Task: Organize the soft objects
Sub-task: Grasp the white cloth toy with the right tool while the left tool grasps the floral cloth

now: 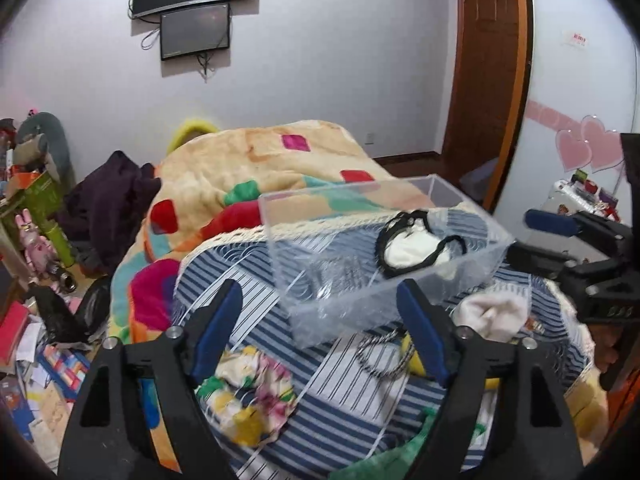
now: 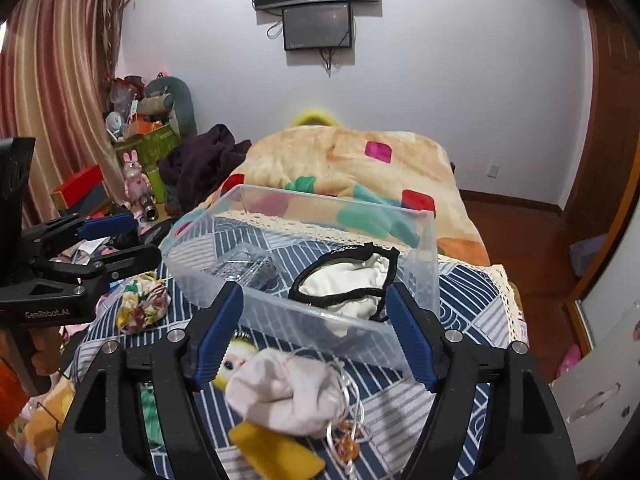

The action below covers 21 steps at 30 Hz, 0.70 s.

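Note:
A clear plastic box [image 1: 472,280] [image 2: 296,316] stands on a blue-and-white striped cloth [image 1: 340,392] [image 2: 472,308]. Inside lies a white cloth with black trim [image 1: 412,250] [image 2: 348,280]. My left gripper [image 1: 320,292] is open and empty, above a floral fabric piece [image 1: 252,396] [image 2: 140,304]. My right gripper [image 2: 314,296] is open and empty, just above a bunched white sock [image 2: 288,396] [image 1: 494,316]. A black-and-white cord loop [image 1: 384,356] lies in front of the box. A yellow soft piece [image 2: 276,452] lies under the sock.
A patterned fleece blanket [image 1: 248,168] [image 2: 360,164] covers the bed behind the box. A dark purple garment [image 1: 108,208] [image 2: 200,164] lies at its left. Boxes and toys [image 1: 36,200] [image 2: 136,148] crowd the floor at left. A wooden door [image 1: 488,60] stands at right.

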Each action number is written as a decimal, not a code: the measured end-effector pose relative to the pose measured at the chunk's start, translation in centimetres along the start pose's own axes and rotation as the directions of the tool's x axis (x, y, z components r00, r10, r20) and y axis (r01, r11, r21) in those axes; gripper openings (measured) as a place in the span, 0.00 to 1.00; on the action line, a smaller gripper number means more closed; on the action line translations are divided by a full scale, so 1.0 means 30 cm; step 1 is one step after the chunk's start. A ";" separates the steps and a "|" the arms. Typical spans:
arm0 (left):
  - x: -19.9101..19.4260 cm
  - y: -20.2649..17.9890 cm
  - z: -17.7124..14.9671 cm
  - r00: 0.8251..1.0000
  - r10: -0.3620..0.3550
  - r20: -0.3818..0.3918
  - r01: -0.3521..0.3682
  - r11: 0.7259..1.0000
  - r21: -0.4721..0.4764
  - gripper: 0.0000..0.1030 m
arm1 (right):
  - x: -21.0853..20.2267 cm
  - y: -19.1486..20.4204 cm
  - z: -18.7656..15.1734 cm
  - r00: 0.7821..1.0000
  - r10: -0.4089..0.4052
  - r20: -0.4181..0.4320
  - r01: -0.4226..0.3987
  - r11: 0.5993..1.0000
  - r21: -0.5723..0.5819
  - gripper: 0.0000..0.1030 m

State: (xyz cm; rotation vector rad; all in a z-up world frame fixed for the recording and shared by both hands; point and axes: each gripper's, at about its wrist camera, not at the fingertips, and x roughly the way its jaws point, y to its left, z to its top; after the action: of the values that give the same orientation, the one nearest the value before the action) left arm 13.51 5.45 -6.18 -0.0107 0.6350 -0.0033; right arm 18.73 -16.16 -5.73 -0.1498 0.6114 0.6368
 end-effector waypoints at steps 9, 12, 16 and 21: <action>0.074 0.081 -0.153 0.990 0.069 -0.120 -0.076 0.996 -0.054 0.81 | 0.018 0.025 -0.106 0.998 0.018 -0.054 -0.016 0.999 0.035 0.78; 0.112 0.131 -0.184 0.984 0.089 -0.155 -0.103 0.991 -0.084 0.81 | 0.035 0.023 -0.144 0.995 0.037 -0.091 -0.032 0.998 0.053 0.78; 0.150 0.184 -0.207 0.979 0.087 -0.184 -0.112 0.985 -0.130 0.81 | 0.085 0.014 -0.184 0.988 0.046 -0.146 -0.034 0.996 0.085 0.78; 0.190 0.194 -0.238 0.972 0.070 -0.223 -0.103 0.985 -0.137 0.81 | 0.117 -0.002 -0.218 0.983 0.062 -0.174 -0.041 0.991 0.124 0.78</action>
State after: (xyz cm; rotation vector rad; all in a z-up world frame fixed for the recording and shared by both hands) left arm 13.86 11.16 -15.36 -0.1277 0.8540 0.1289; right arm 17.81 -16.44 -13.09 -0.0789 0.8267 0.6390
